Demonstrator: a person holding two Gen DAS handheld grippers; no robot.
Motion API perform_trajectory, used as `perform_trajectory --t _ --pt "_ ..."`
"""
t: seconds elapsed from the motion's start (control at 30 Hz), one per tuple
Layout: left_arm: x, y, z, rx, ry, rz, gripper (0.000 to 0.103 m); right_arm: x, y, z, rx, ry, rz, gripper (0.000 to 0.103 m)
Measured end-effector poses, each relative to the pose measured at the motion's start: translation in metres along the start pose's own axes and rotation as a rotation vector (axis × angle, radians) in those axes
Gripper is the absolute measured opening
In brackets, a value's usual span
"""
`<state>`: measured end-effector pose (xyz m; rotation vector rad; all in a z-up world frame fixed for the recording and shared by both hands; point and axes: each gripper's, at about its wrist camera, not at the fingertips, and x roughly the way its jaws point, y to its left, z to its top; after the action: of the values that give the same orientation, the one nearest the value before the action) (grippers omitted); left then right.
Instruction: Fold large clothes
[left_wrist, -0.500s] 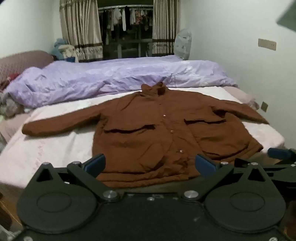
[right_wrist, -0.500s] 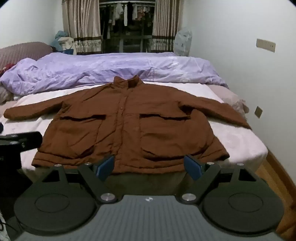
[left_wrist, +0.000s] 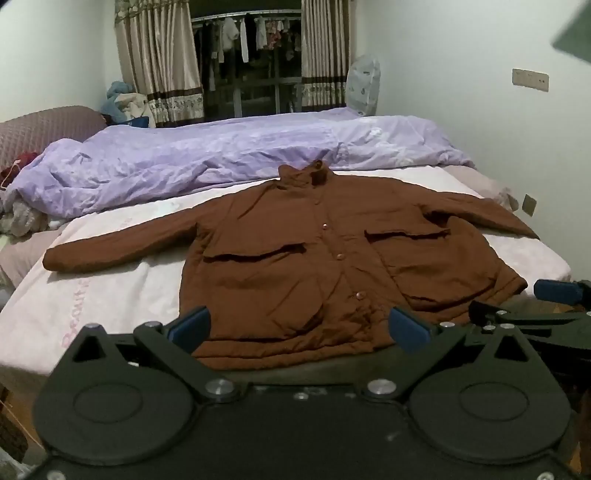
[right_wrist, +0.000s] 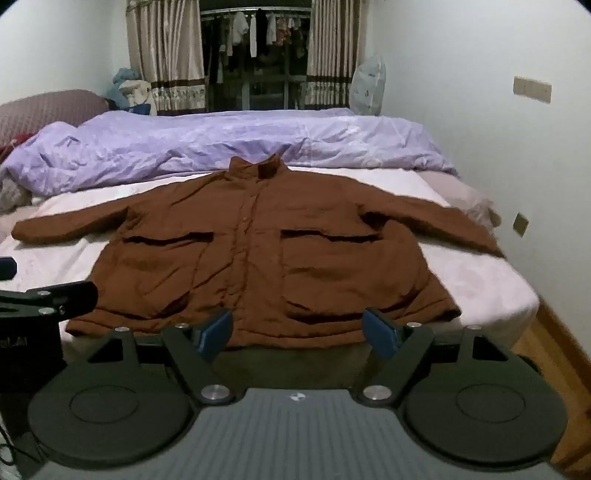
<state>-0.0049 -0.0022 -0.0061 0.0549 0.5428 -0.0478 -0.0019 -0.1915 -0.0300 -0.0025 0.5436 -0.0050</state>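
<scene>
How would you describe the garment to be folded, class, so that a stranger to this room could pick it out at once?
Start at the bed, which fills the room below the curtained window. A crumpled lilac duvet lies across its far side; nearer, on the pale pink sheet, lies the brown jacket. It alone is dark brown, spread flat, sleeves out, with two flap pockets.

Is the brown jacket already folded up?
No, the jacket lies flat on the bed with both sleeves spread out to the sides.
</scene>
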Motion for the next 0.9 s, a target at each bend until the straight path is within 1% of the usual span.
perform_trajectory --t 0.43,0.9 --pt "-0.0008 0.0047 -0.0002 -0.006 -0.003 -0.009 0.103 -0.0001 -0.0025 0.0011 0.016 0.002 0.046 0.094" --pt "-0.0006 0.0038 -0.001 -0.004 -0.005 -0.01 0.103 -0.0047 -0.0001 -0.0006 0.019 -0.008 0.036 0.094"
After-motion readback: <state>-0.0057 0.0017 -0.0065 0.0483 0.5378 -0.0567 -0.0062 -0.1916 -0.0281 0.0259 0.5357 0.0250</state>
